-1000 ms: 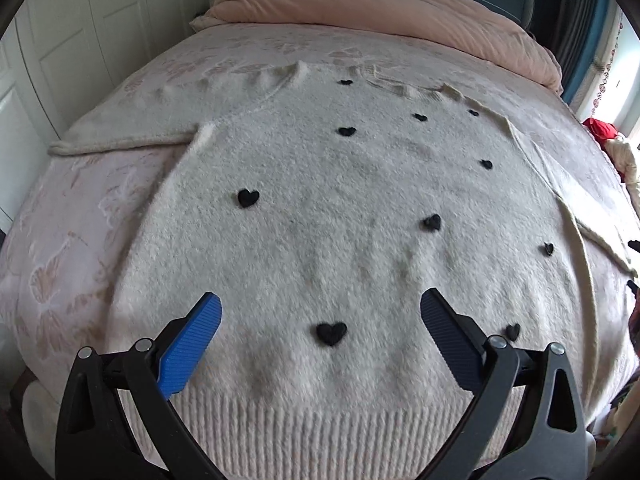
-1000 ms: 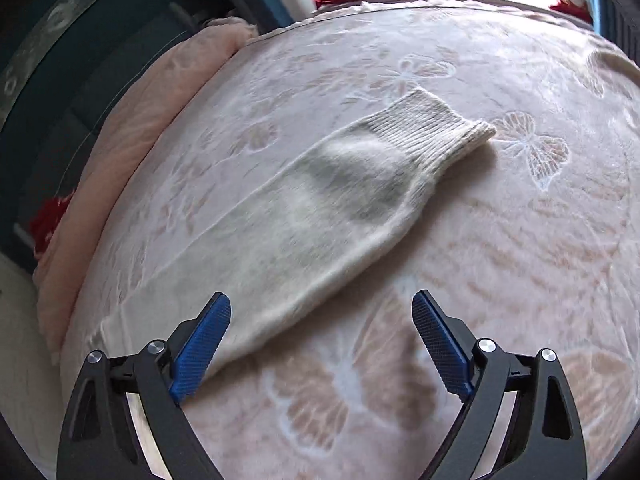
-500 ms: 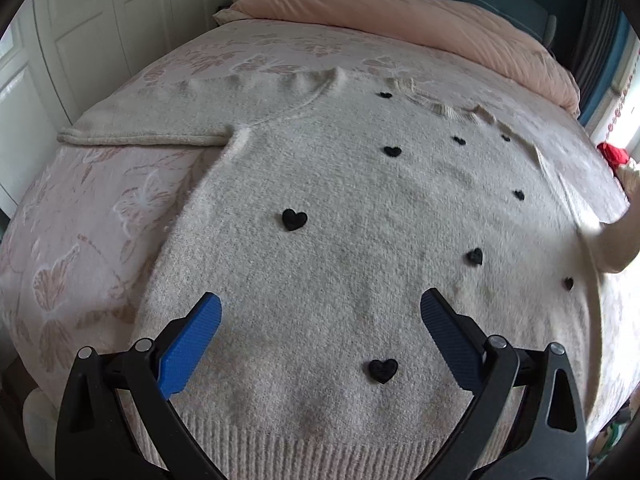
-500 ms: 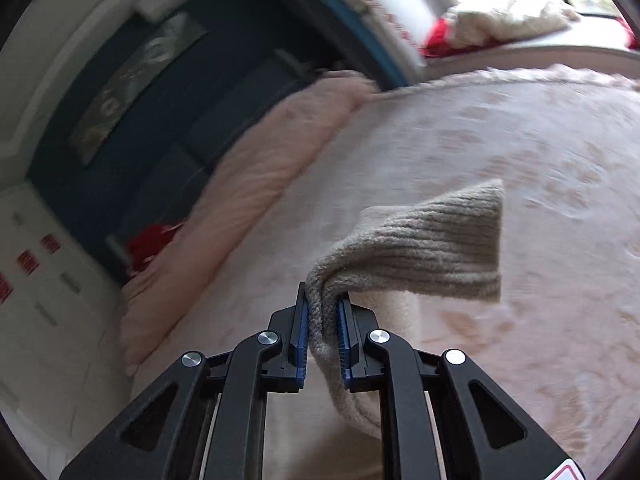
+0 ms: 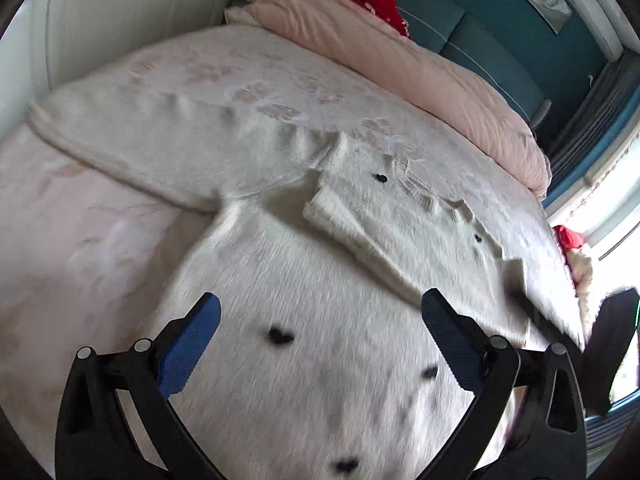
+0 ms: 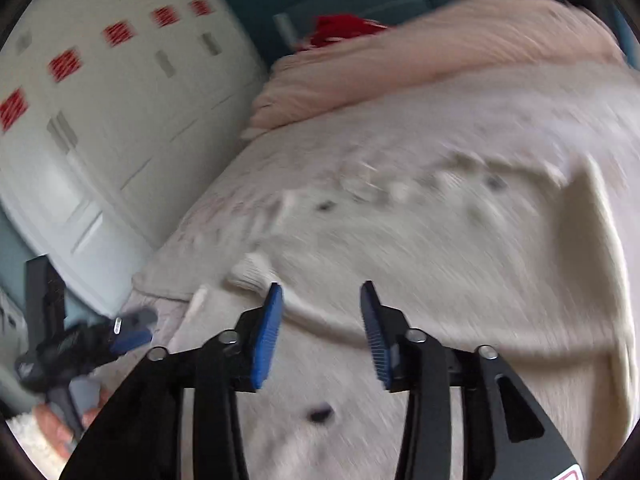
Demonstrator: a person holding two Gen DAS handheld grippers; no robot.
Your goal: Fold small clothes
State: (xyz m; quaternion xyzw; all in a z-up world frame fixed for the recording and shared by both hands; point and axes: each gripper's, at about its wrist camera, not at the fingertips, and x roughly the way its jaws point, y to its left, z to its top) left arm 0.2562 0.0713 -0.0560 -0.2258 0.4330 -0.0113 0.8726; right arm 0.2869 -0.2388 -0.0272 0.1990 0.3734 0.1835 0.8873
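I see a bed (image 5: 92, 240) with butterfly-print cover, pink duvet (image 5: 400, 64), teal headboard (image 5: 480, 32), white wardrobe (image 6: 100, 120), bright window (image 5: 616, 208).

The right gripper (image 6: 320, 320) hung at six o'clock with its blue pads (image 6: 266, 336) apart and nothing between them, above a cream sweater (image 6: 440, 264) spread over the bed (image 6: 224, 208). The frame was blurred. A sleeve (image 6: 400, 280) lay folded across the sweater's body, its ribbed cuff (image 6: 250, 270) just beside the left pad. Dark hearts (image 6: 320, 414) dotted the knit. The left gripper (image 6: 80, 344) sat at eight o'clock. A pink duvet (image 6: 420, 60) lay at one o'clock, a white wardrobe (image 6: 120, 120) at ten.
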